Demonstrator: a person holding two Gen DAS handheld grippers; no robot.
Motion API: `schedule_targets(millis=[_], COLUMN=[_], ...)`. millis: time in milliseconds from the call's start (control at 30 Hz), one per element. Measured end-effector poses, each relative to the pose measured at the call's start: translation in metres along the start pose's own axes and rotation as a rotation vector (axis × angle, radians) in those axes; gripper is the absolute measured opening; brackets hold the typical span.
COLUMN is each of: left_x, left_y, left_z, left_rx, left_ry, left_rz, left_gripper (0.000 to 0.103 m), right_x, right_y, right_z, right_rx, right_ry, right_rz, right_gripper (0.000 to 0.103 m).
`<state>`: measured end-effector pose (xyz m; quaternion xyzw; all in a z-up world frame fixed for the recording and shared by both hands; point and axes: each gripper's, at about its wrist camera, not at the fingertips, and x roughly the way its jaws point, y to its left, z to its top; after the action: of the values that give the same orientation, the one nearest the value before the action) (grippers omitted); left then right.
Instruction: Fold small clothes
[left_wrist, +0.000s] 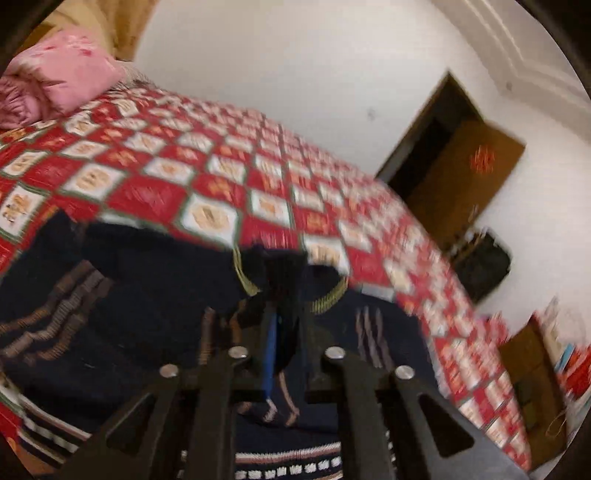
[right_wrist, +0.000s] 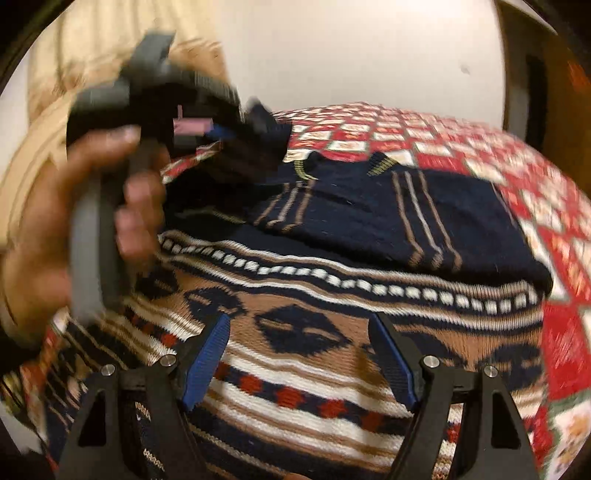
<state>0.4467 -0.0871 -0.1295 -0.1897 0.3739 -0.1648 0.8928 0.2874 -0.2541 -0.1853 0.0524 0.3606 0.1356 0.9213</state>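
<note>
A knitted sweater (right_wrist: 332, 229), navy with tan, white and red bands, lies on the bed. In the left wrist view my left gripper (left_wrist: 282, 280) is shut on a fold of the sweater (left_wrist: 147, 295), navy cloth beside the yellow-ribbed neck edge (left_wrist: 328, 299), and holds it lifted off the bed. The right wrist view shows that left gripper (right_wrist: 266, 125) at the upper left, gripped by a person's hand (right_wrist: 37, 240). My right gripper (right_wrist: 297, 319) hovers open over the sweater's patterned lower half, with nothing between its blue pads (right_wrist: 207, 362). Both views are blurred.
A red and white checked bedspread (left_wrist: 221, 166) covers the bed under the sweater. A pink bundle of bedding (left_wrist: 55, 81) lies at the far left corner. Beyond the bed are a white wall, an open brown door (left_wrist: 461, 173) and a dark bag (left_wrist: 480, 266).
</note>
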Motion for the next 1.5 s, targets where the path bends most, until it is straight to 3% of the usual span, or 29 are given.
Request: schedule_targets(millis=[100, 167, 267, 333, 400, 467, 500, 600, 700, 767, 900, 1067, 1167, 1233, 1267, 1500], left_x=[-0.006, -0.022, -0.063, -0.088, -0.107, -0.118, -0.119, -0.118, -0.116, -0.109, -0.101, -0.095, -0.095, -0.098, -0.099, -0.104], left_y=[-0.018, -0.026, -0.026, -0.014, 0.012, 0.048, 0.065, 0.13, 0.18, 0.197, 0.202, 0.192, 0.204, 0.212, 0.214, 0.207], left_z=[-0.017, -0.021, -0.028, -0.03, -0.03, -0.026, -0.022, -0.008, -0.007, -0.014, -0.023, -0.028, -0.027, -0.028, -0.029, -0.031], left_rx=[0.066, 0.126, 0.231, 0.288, 0.328, 0.315, 0.288, 0.119, -0.055, -0.11, -0.12, -0.091, -0.151, -0.193, -0.205, -0.173], left_ry=[0.042, 0.026, -0.075, -0.157, -0.222, -0.256, -0.251, -0.213, -0.188, -0.169, -0.146, -0.131, -0.129, -0.139, -0.146, -0.176], left_rz=[-0.026, -0.036, -0.013, 0.047, 0.171, 0.31, 0.339, 0.414, 0.404, 0.377, 0.273, 0.242, 0.221, 0.206, 0.195, 0.167], left_gripper=[0.014, 0.034, 0.066, 0.075, 0.082, 0.094, 0.097, 0.097, 0.097, 0.097, 0.098, 0.098, 0.098, 0.098, 0.098, 0.098], right_x=[-0.002, -0.001, -0.003, -0.003, -0.001, 0.003, 0.01, 0.027, 0.042, 0.053, 0.079, 0.116, 0.126, 0.13, 0.13, 0.095], right_y=[-0.014, -0.018, -0.016, -0.014, -0.017, -0.02, -0.025, -0.032, -0.038, -0.037, -0.035, -0.019, -0.011, -0.011, -0.01, -0.001], right_z=[0.001, 0.001, 0.002, 0.004, 0.009, 0.017, 0.025, 0.044, 0.063, 0.076, 0.092, 0.09, 0.09, 0.092, 0.093, 0.122], right_rx=[0.066, 0.092, 0.086, 0.08, 0.106, 0.164, 0.214, 0.288, 0.349, 0.364, 0.405, 0.424, 0.396, 0.395, 0.391, 0.237], right_ry=[-0.01, -0.007, -0.011, -0.004, 0.016, 0.043, 0.072, 0.107, 0.121, 0.129, 0.16, 0.237, 0.246, 0.252, 0.25, 0.118], right_rz=[0.026, 0.035, 0.031, 0.032, 0.078, 0.128, 0.164, 0.183, 0.178, 0.169, 0.175, 0.172, 0.147, 0.146, 0.141, 0.016], right_gripper=[0.078, 0.078, 0.078, 0.078, 0.078, 0.078, 0.078, 0.078, 0.069, 0.066, 0.065, 0.064, 0.046, 0.016, 0.01, 0.005])
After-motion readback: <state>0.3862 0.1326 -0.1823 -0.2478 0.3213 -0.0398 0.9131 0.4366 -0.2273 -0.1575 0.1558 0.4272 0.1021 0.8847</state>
